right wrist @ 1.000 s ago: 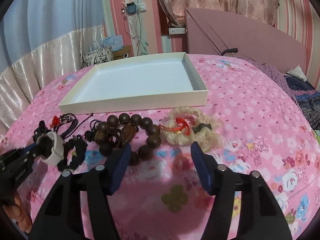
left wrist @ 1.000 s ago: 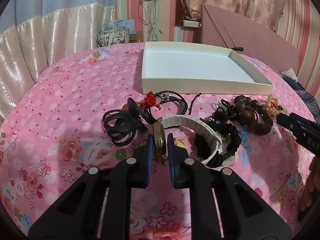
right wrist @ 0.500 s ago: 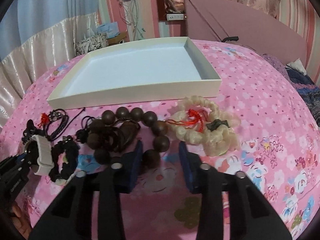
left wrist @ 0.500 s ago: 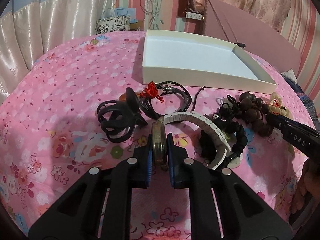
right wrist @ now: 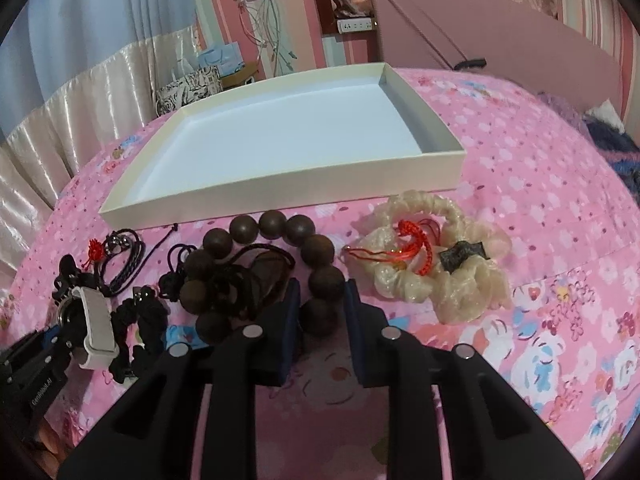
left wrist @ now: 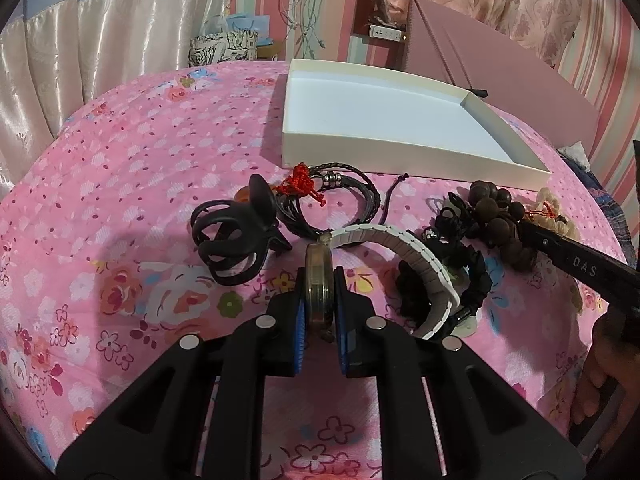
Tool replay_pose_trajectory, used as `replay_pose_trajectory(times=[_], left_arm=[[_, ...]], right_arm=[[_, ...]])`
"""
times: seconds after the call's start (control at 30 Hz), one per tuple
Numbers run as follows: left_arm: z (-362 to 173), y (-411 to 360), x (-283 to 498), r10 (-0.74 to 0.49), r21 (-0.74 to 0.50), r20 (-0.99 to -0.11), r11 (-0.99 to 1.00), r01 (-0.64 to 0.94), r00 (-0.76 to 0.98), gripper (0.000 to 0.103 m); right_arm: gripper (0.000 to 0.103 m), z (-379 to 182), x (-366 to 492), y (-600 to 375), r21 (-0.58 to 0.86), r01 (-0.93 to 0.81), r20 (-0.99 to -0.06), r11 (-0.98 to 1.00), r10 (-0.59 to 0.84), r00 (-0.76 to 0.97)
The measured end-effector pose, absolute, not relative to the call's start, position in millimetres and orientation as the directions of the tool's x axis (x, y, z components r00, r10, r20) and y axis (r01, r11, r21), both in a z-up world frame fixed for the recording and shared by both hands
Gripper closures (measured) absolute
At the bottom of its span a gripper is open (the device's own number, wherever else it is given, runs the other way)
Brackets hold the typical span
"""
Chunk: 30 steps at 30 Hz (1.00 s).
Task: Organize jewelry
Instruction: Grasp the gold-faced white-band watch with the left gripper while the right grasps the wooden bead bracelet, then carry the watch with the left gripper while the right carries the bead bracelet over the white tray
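My left gripper (left wrist: 320, 276) is shut on the round case of a watch whose white strap (left wrist: 404, 244) curves off to the right over the pink floral bedspread. In the right wrist view, my right gripper (right wrist: 323, 286) is closing its jaws around the near side of a dark wooden bead bracelet (right wrist: 244, 230). One bead sits between the blue pads and they touch it. A cream scrunchie (right wrist: 452, 280) with a red cord lies just right of the beads. The empty white tray (right wrist: 280, 200) stands behind the jewelry.
Left of the watch lie a black hair claw (left wrist: 236, 236) and a braided dark bracelet with a red knot (left wrist: 340, 196). A black scrunchie (left wrist: 468, 276) lies under the strap. A headboard and curtains stand behind the bed. A hand shows at the lower right.
The right gripper's jaws went from wide apart to narrow around the wooden beads as it moved forward. The left gripper's pads closed onto the watch case.
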<state>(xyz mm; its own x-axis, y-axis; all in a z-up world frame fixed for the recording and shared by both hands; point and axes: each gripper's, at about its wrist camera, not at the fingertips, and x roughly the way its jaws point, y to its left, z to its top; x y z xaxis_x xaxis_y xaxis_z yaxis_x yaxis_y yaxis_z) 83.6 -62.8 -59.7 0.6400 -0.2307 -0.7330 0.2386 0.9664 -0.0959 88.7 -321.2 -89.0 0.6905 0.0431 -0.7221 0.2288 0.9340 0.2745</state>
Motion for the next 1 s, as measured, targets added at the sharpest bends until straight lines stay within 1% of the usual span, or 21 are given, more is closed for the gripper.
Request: replay_pose_trajectory(times=[0.1, 0.17, 0.2, 0.27, 0.47, 0.53, 0.6, 0.8, 1.0], left_arm=[[-59, -59, 84, -0.241, -0.115, -0.73, 0.966, 0.232, 0.64, 0.093], [-57, -54, 83, -0.264, -0.15, -0.717, 0.962, 0.227, 0.645, 0.093], [-54, -51, 81, -0.262, -0.148, -0.707, 0.963, 0.224, 0.657, 0.093], [-44, -49, 73, -0.252, -0.129, -0.684, 0.965, 0.226, 0.685, 0.093], [7, -48, 53, -0.292, -0.126, -0.595, 0.954, 0.272, 0.749, 0.093], [27, -50, 51, -0.296, -0.112, -0.56, 0.953, 0.283, 0.774, 0.093], [40, -52, 56, -0.303, -0.113, -0.543, 0.95, 0.29, 0.783, 0.093], [68, -59, 87, -0.302, -0.103, -0.513, 0.951, 0.292, 0.804, 0.093], [68, -72, 126, -0.292, -0.104, -0.524, 0.954, 0.28, 0.8, 0.093]], right_arm=[[0.084, -90, 95, -323, 0.289, 0.23, -0.73, 0.929, 0.059, 0.681], [0.085, -89, 91, -324, 0.309, 0.23, -0.71, 0.923, 0.063, 0.702], [0.085, -88, 88, -324, 0.309, 0.227, -0.705, 0.924, 0.062, 0.706], [0.085, -77, 75, -325, 0.336, 0.208, -0.672, 0.919, 0.079, 0.736], [0.085, -17, 42, -319, 0.332, 0.137, -0.549, 0.933, 0.073, 0.833], [0.085, 2, 39, -317, 0.319, 0.117, -0.515, 0.941, 0.069, 0.854], [0.085, 15, 37, -317, 0.309, 0.103, -0.491, 0.945, 0.066, 0.869], [0.085, 52, 52, -330, 0.28, 0.072, -0.436, 0.957, 0.06, 0.898], [0.084, 54, 75, -342, 0.259, 0.072, -0.437, 0.963, 0.05, 0.898]])
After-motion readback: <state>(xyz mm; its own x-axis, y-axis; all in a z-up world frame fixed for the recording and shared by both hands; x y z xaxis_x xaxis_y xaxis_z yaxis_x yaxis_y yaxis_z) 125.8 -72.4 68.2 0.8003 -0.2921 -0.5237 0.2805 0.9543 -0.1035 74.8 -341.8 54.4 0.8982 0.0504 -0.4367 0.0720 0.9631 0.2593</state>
